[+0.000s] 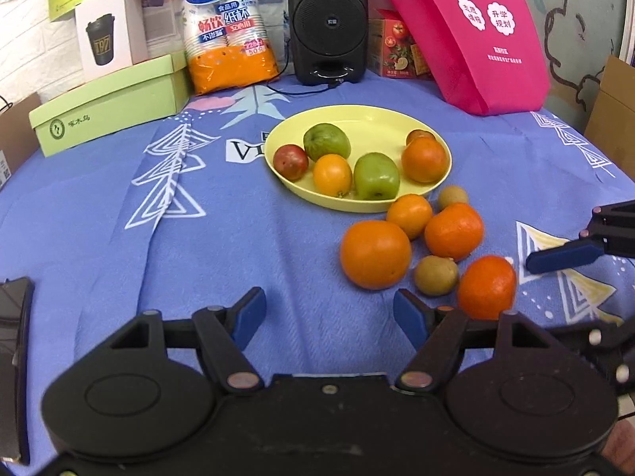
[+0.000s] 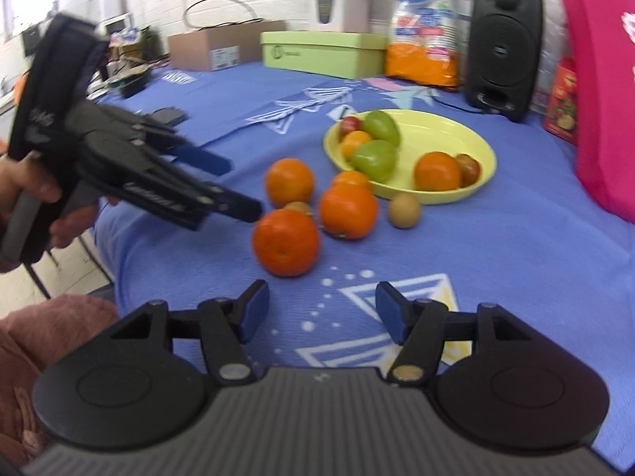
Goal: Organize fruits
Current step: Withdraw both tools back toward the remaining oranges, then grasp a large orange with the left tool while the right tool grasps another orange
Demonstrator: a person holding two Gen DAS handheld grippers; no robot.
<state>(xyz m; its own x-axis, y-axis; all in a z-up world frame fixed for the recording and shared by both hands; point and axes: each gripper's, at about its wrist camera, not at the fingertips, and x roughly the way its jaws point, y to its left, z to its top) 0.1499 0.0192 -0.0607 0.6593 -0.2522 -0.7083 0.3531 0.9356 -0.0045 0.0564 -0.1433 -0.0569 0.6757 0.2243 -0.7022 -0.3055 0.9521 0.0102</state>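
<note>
The desk [image 1: 246,238] is covered by a blue cloth [image 1: 99,218] printed with white triangles. A yellow plate [image 1: 369,119] of fruit sits near its middle. Just beside the plate's near rim, oranges [image 1: 375,254] and small brown fruits [image 1: 435,275] lie loose on the cloth. Along the far edge stand a green box [image 1: 107,107], a bag of paper cups [image 1: 226,27], a black speaker [image 1: 327,20] and a pink bag [image 1: 476,35].

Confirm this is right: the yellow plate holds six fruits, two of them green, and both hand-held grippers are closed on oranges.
Wrong on the grippers. The left wrist view shows the left hand-held gripper open and empty; the right wrist view shows the right hand-held gripper likewise. The yellow plate does hold six fruits, two green.
</note>
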